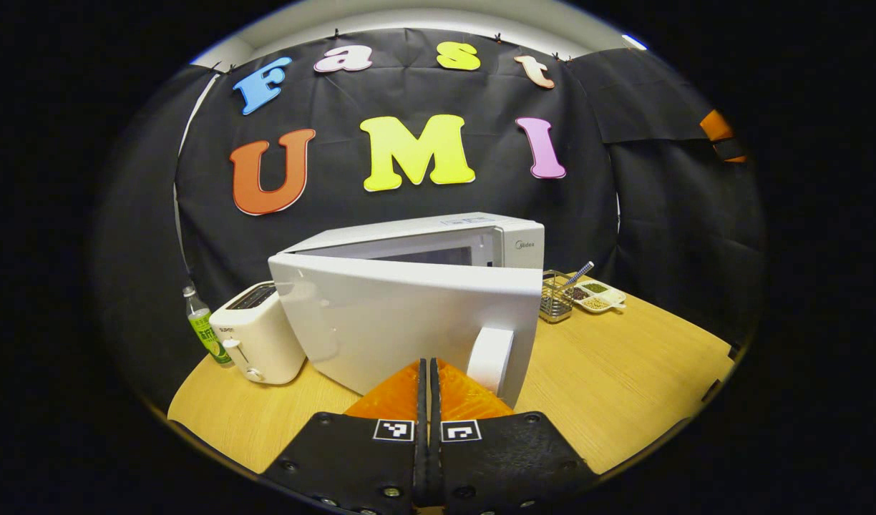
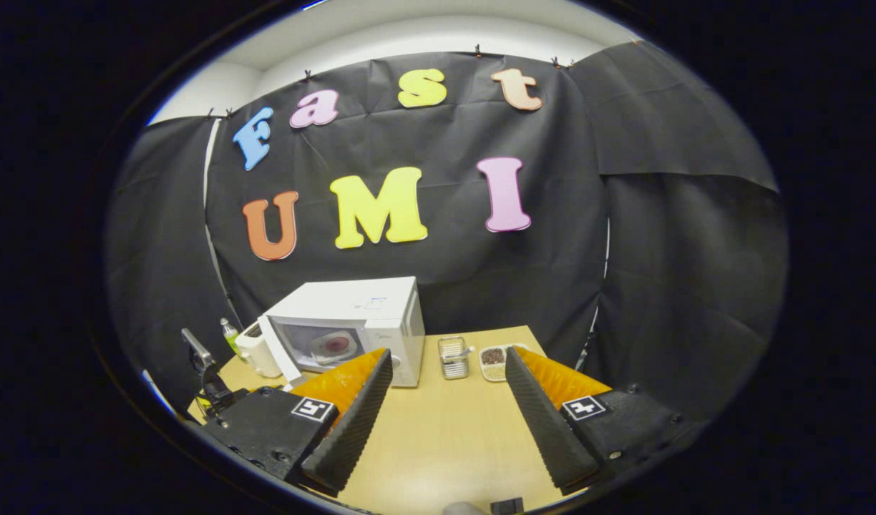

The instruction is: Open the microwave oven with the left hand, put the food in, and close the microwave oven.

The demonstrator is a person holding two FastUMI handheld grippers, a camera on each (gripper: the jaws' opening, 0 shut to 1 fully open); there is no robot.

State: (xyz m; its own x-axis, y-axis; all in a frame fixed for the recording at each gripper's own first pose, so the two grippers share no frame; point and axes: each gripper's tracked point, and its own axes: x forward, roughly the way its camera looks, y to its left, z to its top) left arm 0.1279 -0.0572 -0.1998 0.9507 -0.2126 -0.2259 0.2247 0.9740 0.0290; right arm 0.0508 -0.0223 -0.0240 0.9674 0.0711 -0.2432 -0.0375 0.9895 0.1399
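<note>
The white microwave [image 1: 481, 239] stands at the back of the wooden table [image 1: 624, 372], its door [image 1: 381, 322] swung partway open toward me. My left gripper [image 1: 429, 363] is shut with nothing between its fingers, its tips close to the door's outer face beside the round white handle [image 1: 492, 357]. In the right gripper view the microwave [image 2: 381, 307] shows its door [image 2: 275, 350] hanging open to the left. A plate of pinkish food [image 2: 334, 347] lies inside. My right gripper [image 2: 446, 354] hovers open and empty over the table [image 2: 445, 436], well short of the oven.
A white toaster [image 1: 259, 332] and a green bottle [image 1: 205, 329] stand left of the microwave. To its right are a wire basket [image 1: 556, 297] with a utensil and a white divided dish [image 1: 599, 295] of grains. A dark device [image 2: 205, 375] shows at the table's left edge.
</note>
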